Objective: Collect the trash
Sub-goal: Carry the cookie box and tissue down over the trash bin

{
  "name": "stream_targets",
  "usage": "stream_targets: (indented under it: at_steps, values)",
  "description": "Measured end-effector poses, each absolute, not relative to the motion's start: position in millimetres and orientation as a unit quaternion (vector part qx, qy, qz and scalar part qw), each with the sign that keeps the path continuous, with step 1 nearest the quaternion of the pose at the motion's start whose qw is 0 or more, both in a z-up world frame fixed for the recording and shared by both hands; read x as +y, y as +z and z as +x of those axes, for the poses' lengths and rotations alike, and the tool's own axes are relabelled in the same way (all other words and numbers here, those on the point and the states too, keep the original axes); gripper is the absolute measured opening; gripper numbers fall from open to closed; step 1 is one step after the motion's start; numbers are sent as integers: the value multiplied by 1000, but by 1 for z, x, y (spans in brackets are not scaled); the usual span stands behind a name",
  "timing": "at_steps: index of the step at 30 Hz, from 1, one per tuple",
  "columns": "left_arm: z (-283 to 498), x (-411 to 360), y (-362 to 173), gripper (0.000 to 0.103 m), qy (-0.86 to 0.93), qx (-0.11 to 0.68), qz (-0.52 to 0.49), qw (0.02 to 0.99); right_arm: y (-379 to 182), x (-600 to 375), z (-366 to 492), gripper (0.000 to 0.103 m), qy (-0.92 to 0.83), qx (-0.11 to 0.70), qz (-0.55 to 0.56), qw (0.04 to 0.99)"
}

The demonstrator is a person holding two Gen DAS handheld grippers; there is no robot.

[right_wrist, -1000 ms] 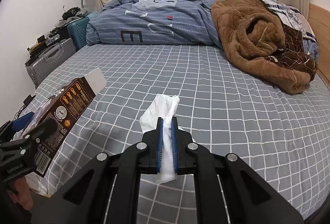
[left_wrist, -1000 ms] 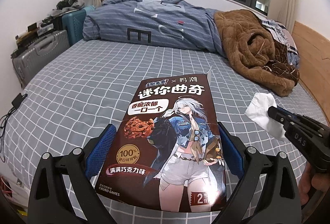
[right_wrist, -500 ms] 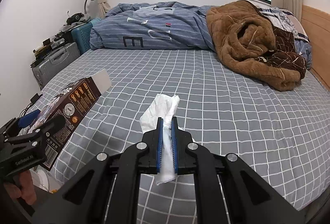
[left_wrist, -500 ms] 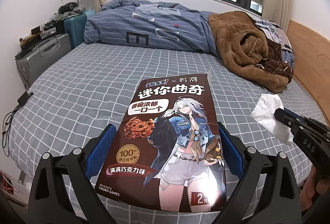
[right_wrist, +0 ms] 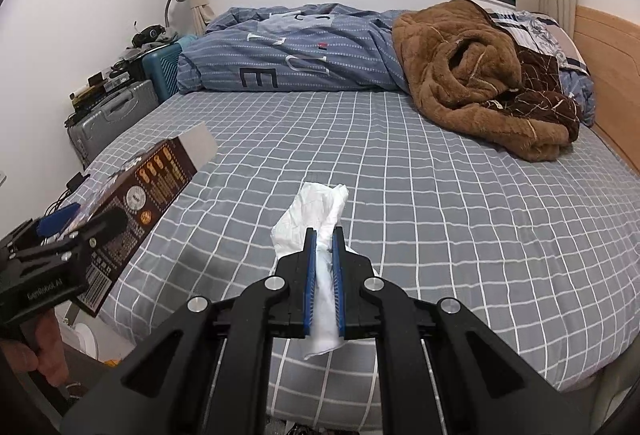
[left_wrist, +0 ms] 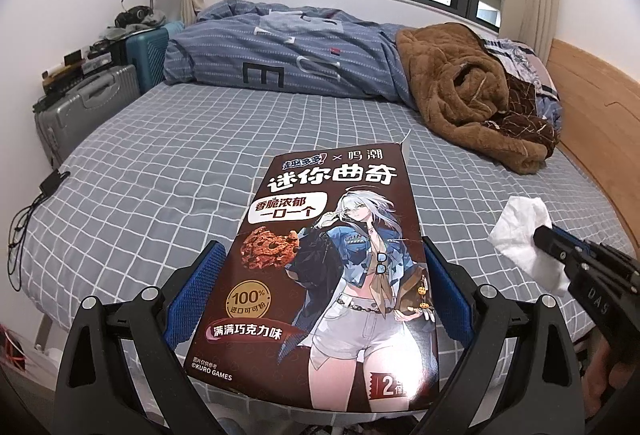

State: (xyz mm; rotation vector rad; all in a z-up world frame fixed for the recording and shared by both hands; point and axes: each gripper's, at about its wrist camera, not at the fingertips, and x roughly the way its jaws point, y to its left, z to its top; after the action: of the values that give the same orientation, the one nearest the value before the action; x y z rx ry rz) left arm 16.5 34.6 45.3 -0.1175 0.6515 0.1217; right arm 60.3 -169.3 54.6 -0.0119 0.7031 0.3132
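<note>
From the left wrist, the left gripper clamps a brown cookie box by its long sides; the box's long axis runs forward along the fingers, open flap end toward the bed.

From the right wrist, the right gripper is pinched tight on a crumpled white tissue, which sticks out forward and hangs below the pads, above the bed.

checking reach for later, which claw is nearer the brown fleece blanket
Right. The right claw, shut on the tissue, is on the side of the brown fleece blanket; the left claw, holding the cookie box, sits farther from it.
</note>
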Motion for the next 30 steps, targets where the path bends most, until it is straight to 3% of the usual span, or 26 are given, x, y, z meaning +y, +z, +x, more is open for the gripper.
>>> stream_targets:
  at_steps: [30]
  values:
    - [-79,2,35,92,34,334,-67,939,49,-200,-46,8,153,353,-12,923]
